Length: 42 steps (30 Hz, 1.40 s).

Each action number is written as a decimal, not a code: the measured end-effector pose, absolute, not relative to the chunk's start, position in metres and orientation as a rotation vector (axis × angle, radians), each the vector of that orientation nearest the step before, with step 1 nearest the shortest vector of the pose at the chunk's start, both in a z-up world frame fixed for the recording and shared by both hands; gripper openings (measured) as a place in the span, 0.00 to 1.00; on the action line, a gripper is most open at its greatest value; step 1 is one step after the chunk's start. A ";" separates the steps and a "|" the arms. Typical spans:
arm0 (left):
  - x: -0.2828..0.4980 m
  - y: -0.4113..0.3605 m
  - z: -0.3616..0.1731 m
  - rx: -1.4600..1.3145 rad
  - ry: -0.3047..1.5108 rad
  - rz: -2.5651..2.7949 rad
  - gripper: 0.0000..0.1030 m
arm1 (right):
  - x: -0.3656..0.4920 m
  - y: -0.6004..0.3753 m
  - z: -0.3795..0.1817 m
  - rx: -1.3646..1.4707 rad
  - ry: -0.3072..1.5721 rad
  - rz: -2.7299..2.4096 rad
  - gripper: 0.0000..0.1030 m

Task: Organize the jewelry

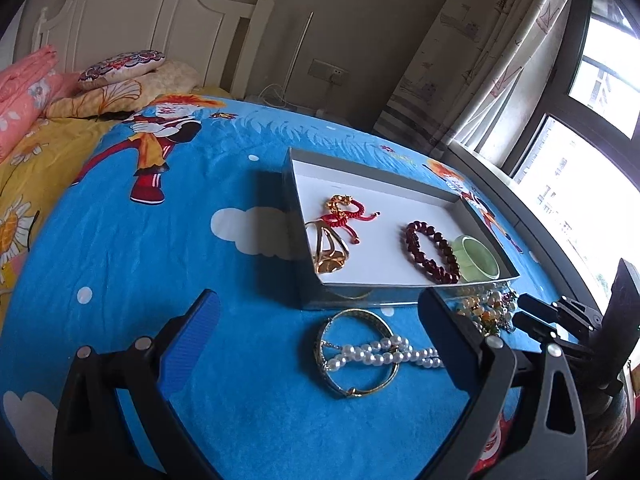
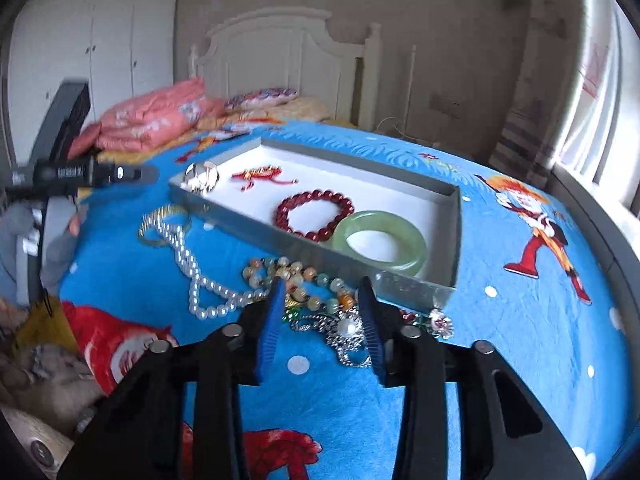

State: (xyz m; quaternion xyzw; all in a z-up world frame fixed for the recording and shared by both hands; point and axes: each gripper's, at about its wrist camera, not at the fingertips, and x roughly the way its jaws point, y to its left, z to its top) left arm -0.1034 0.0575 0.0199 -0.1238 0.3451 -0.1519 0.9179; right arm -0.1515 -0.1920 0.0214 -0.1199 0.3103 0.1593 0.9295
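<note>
left wrist view: my left gripper (image 1: 320, 332) is spread wide above the blue cartoon bedsheet (image 1: 160, 260), holding nothing. between its fingers lie a gold metal bangle (image 1: 357, 354) and a white pearl strand (image 1: 384, 354) draped across it. just past them, the shallow grey tray with a white floor (image 1: 400, 258) holds a dark red bead bracelet (image 1: 430, 251) and a pale green jade bangle (image 1: 478, 263), touching.

right wrist view: my right gripper (image 2: 322, 294) is partly open around a silver pearl brooch (image 2: 346, 330), not clamped, multicoloured stone beads (image 2: 298, 276) right beside the tray.

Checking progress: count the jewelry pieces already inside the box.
4: gold bangle at the near-left corner, red cord bracelet behind it, dark red bead bracelet, green jade bangle at the right end.
</note>
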 end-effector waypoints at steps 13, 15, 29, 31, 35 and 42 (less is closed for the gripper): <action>-0.107 0.061 0.023 -0.279 0.673 -0.336 0.97 | -0.139 -0.174 0.009 -0.460 0.729 0.313 0.18; -0.110 0.063 0.025 -0.288 0.658 -0.337 0.97 | -0.136 -0.167 0.008 -0.505 0.735 0.321 0.18; -0.115 0.096 0.027 -0.476 0.595 -0.314 0.97 | -0.106 -0.156 0.011 -0.592 0.924 0.579 0.19; -0.115 0.101 0.026 -0.501 0.597 -0.311 0.97 | -0.115 -0.156 0.011 -0.593 0.916 0.627 0.19; -0.113 0.099 0.026 -0.499 0.607 -0.309 0.97 | -0.122 -0.156 0.011 -0.565 0.897 0.648 0.19; -0.114 0.084 0.027 -0.422 0.634 -0.342 0.97 | -0.120 -0.159 0.009 -0.459 0.835 0.616 0.12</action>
